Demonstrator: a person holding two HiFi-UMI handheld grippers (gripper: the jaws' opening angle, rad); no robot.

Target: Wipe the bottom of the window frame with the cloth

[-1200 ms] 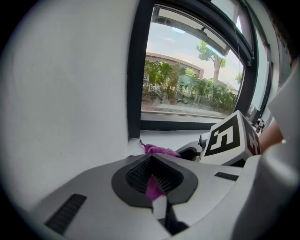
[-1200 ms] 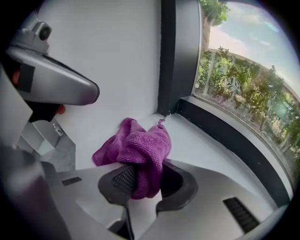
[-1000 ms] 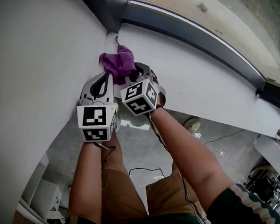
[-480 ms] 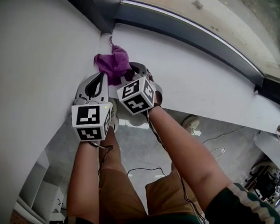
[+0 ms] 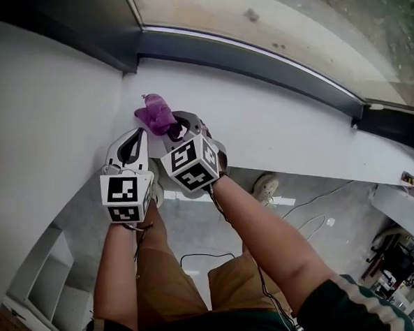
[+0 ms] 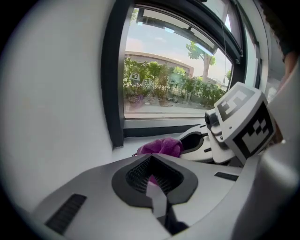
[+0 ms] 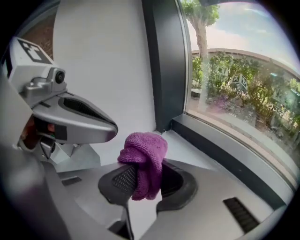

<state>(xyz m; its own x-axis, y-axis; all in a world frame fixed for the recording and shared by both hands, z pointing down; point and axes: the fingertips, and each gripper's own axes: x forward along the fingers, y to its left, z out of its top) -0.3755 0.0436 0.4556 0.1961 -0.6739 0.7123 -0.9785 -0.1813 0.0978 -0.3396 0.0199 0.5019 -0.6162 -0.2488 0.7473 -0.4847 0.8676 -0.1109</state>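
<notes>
One purple cloth (image 5: 154,115), bunched, is sitting upper left of head view on white sill (image 5: 286,128), nr corner of dark window frame (image 5: 269,62). Right gripper (image 7: 143,178) is pinching it mid-wad. Left gripper (image 6: 152,164) jaws are pressing together, empty (purple showing beyond). Prob. soft, light, floppy, so gripping the bulk is suiting it.

The left gripper (image 6: 151,159) has its jaws closed tip to tip, with nothing gripped. The purple fleck in the pad hollow seems to be the cloth (image 6: 161,146), bunched just beyond the tips on the white sill (image 6: 124,152). To their right, the right gripper (image 6: 187,143) meets the cloth. The dark window frame (image 6: 112,89) stands ahead.
</notes>
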